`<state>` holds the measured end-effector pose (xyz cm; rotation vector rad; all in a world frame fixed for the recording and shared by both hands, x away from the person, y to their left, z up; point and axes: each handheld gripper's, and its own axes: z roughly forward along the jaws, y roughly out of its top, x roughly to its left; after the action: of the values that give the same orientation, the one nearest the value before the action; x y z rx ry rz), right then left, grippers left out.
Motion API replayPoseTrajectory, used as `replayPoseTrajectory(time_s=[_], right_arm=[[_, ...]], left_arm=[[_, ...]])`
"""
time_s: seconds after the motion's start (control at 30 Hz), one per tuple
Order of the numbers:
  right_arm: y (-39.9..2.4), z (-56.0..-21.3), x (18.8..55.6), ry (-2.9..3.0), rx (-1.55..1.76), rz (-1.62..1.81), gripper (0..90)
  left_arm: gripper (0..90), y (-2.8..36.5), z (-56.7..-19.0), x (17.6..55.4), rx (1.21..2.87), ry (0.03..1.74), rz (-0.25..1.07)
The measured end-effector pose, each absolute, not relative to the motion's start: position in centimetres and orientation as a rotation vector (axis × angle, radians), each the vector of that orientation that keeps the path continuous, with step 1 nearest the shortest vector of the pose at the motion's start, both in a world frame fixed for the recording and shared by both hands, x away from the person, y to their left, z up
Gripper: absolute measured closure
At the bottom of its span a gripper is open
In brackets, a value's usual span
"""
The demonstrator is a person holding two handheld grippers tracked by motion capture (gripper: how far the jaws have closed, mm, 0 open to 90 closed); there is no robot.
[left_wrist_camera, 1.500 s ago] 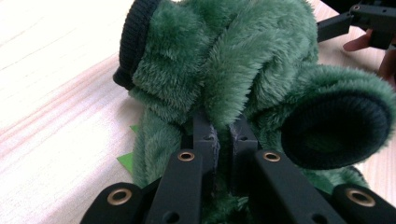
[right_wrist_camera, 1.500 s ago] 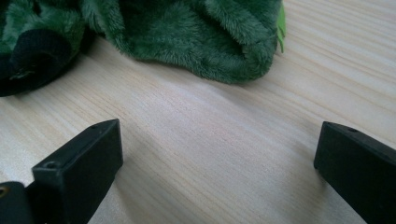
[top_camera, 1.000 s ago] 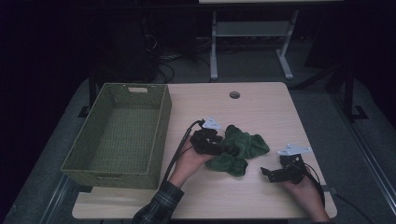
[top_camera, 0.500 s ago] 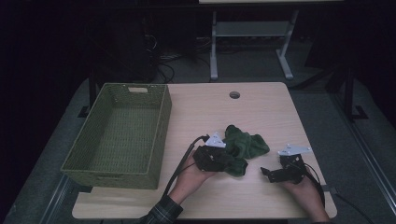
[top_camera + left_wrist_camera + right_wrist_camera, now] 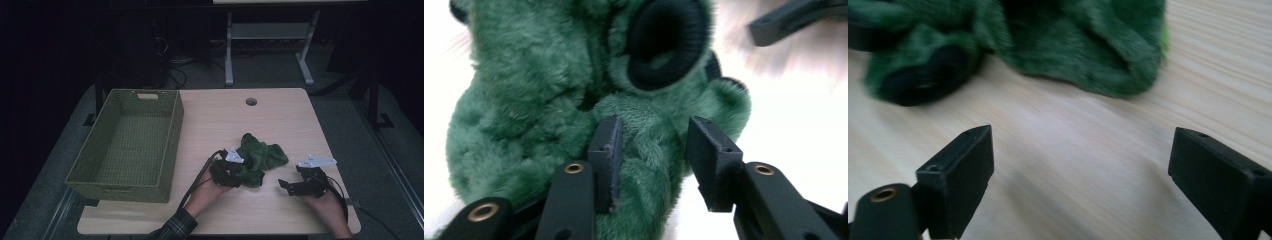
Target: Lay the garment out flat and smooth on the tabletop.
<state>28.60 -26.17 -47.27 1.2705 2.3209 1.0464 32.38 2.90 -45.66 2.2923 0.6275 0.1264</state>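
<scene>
Since the earlier frame the left gripper [image 5: 235, 170] has slid toward 6 o'clock along the fuzzy green plush cloth [image 5: 260, 157]; its jaws, just opening, straddle a furry fold, only one pad touching. At 9 o'clock stands a rectangular woven green basket [image 5: 125, 145]. At 3 o'clock the right gripper [image 5: 287, 185] hovers wide apart, slightly narrowing, over the pale wood-grain table [image 5: 280, 115], holding nothing.

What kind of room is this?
Probably a workshop or test room, not a home: a plain wooden table with a cable hole, loose cables on the floor, and a metal stand behind.
</scene>
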Motion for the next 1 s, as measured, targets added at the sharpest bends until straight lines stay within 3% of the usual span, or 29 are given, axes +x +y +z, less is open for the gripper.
replayPoseTrajectory(time_s=[0.2,0.6,0.8,0.97,1.0], right_arm=[[-24.7,-47.0,28.0,2.393,1.207,1.117,15.8],[-20.1,-47.0,27.1,2.553,1.093,1.196,37.5],[-19.4,-47.2,27.3,2.555,1.080,1.176,55.8],[-20.0,-47.0,27.6,2.556,1.108,1.187,78.3],[-20.0,-47.0,27.6,2.556,1.108,1.187,78.3]], left_arm=[[66.7,3.2,-46.0,32.8,2.303,0.628,0.126],[73.2,3.6,-45.3,32.8,2.241,0.650,0.080],[77.5,3.8,-44.6,32.6,2.215,0.649,0.057],[80.8,4.1,-44.2,32.6,2.187,0.654,0.044],[80.9,4.1,-44.2,32.6,2.187,0.654,0.044]])
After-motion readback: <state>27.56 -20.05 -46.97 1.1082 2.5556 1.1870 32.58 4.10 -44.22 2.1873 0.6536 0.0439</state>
